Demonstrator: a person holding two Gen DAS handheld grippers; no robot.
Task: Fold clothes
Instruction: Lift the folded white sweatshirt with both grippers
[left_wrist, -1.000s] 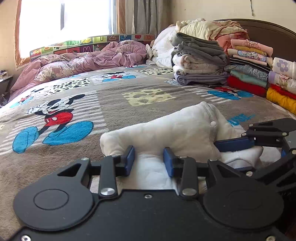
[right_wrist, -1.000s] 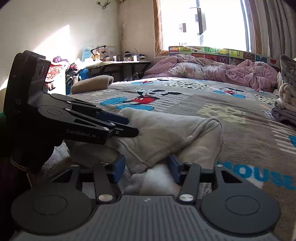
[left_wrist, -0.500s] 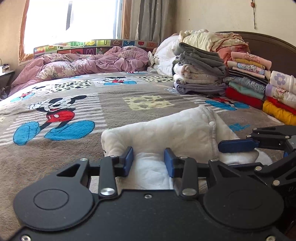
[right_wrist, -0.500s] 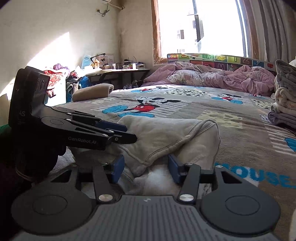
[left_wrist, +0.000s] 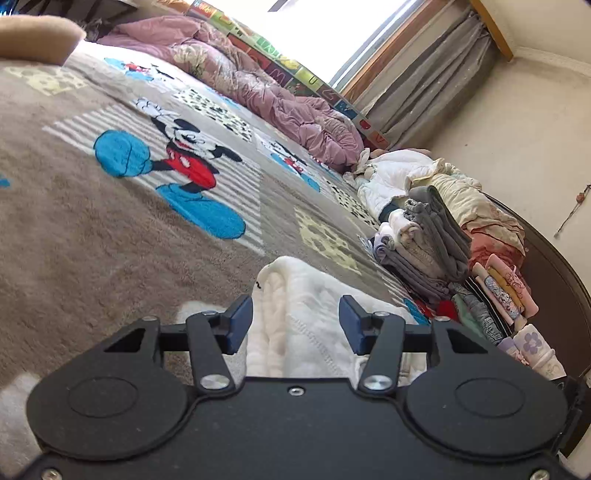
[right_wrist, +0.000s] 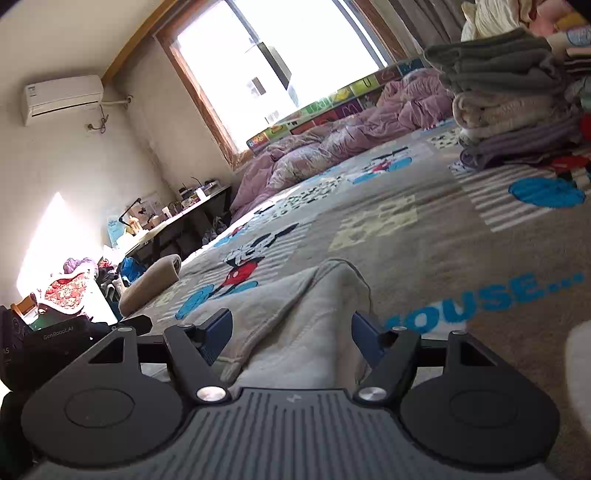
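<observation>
Sunlight from a wide window (right_wrist: 295, 62) falls across the bed, whose brown cartoon-mouse blanket (left_wrist: 92, 221) fills both of our views, tilted. On it, close in front of us, lies the white fleecy garment (left_wrist: 299, 314), folded into a thick bundle; in the right wrist view it looks greyer (right_wrist: 295, 325). Our left gripper (left_wrist: 295, 323) has its blue-padded fingers spread to either side of the bundle, not squeezing it. Our right gripper (right_wrist: 291, 338) also stands with its fingers parted wide, the fabric running between them without being pinched. Beyond the garment, stacks of folded clothes (left_wrist: 428, 243) sit against the dark headboard (left_wrist: 554, 280), and a crumpled pink quilt (left_wrist: 273, 96) lies under the window.
</observation>
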